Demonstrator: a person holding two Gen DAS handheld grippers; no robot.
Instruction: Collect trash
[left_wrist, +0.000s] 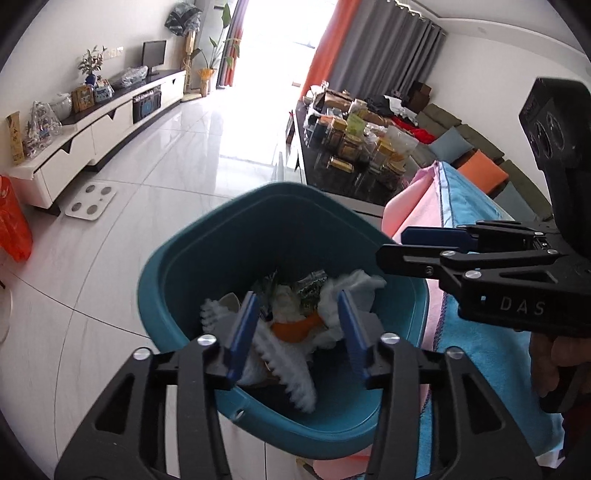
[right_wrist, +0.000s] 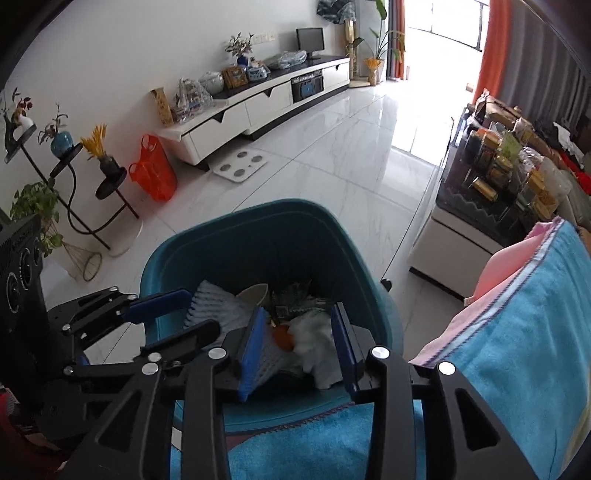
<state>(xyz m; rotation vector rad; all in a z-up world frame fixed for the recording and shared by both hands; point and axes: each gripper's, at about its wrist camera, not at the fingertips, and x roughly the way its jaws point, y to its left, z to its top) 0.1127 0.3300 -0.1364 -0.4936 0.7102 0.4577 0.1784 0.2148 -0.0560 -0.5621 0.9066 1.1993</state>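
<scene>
A teal trash bin stands on the white tiled floor, holding white foam netting, crumpled tissue, an orange scrap and wrappers. My left gripper hovers open over the bin's mouth; the netting lies below its blue pads, not pinched. My right gripper reaches over the bin from the other side, also open, with trash showing between its fingers but nothing held.
A blue towel over pink cloth drapes furniture right beside the bin. Behind it is a low table crowded with jars. Across the floor: a TV cabinet, a white scale, an orange bag.
</scene>
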